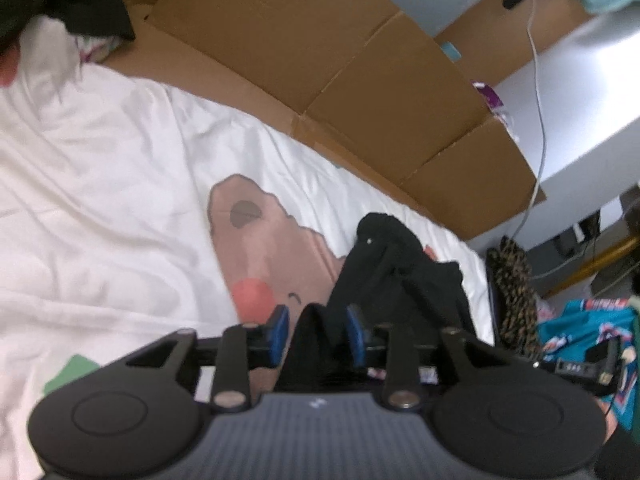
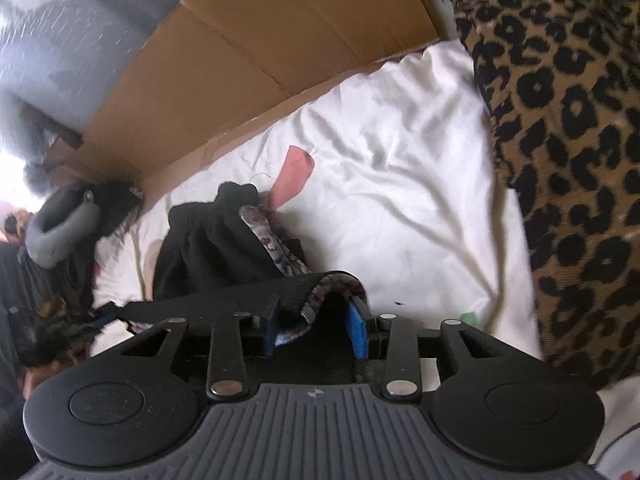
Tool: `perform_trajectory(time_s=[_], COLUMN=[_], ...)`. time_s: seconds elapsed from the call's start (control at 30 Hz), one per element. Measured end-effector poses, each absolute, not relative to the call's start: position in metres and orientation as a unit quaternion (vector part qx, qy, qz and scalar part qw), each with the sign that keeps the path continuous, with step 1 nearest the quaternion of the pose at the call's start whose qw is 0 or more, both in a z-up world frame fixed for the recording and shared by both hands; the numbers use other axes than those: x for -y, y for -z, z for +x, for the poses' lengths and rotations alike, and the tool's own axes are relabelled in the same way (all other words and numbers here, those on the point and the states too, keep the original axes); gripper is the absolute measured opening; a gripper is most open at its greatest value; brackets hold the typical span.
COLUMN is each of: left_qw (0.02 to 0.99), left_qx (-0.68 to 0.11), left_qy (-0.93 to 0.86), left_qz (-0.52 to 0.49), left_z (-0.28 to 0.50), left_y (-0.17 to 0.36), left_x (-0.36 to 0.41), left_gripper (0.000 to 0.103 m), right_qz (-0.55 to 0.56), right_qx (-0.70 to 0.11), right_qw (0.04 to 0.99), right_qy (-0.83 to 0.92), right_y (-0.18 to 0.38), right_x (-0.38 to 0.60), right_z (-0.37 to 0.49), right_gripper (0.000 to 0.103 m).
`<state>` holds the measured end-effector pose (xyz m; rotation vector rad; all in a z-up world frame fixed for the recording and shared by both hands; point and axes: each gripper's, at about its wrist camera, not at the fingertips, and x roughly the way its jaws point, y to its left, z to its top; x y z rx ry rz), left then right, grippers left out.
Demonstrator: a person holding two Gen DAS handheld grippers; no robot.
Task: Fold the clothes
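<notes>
White bedspread [image 1: 100, 160] under black garment [image 1: 400, 264], slack between both spread jaws.

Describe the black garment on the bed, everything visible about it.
The black garment lies crumpled in a heap on the white bedsheet, near the cardboard. It looks like soft knit, with a grey patterned lining showing at its edge. A stretched strip of it runs between the left claw and the right claw, draped between their parted blue pads.
</notes>
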<state>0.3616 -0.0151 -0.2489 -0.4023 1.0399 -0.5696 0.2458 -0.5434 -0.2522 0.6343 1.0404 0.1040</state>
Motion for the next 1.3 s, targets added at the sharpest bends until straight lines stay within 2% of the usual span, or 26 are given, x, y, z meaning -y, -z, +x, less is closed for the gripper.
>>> perform_trajectory(time_s=[0.1,0.23,0.4,0.63,0.9,1.13,1.3], left_qw=[0.815,0.810,0.808,0.792,0.783,0.794,0.799], left_qx=[-0.486,-0.492,-0.494,-0.519,-0.534,-0.522,-0.512], left_qy=[0.275,0.287,0.310,0.312,0.319,0.310,0.306], left_qz=[-0.157,-0.138,-0.089,-0.080,-0.023,-0.028,-0.071], left_z=[0.351,0.340,0.331,0.329,0.322,0.335,0.356], left_y=[0.246,0.248,0.248,0.262,0.280,0.285,0.279], left_x=[0.021,0.028,0.039,0.048,0.057,0.074,0.077], left_gripper=[0.052,0.053,0.057,0.057,0.059,0.059,0.059], right_qz=[0.274,0.264,0.257,0.231,0.220,0.212,0.198], right_qx=[-0.496,-0.500,-0.504,-0.516,-0.522,-0.516,-0.508], right_qw=[0.822,0.822,0.822,0.823,0.823,0.829,0.838], right_qy=[-0.054,-0.068,-0.070,-0.059,-0.047,-0.035,-0.029], right_y=[0.252,0.256,0.264,0.275,0.284,0.285,0.276], right_x=[0.540,0.534,0.524,0.509,0.504,0.502,0.506], right_z=[0.239,0.230,0.227,0.235,0.241,0.249,0.266], right_gripper=[0.049,0.058,0.061,0.062,0.062,0.062,0.062])
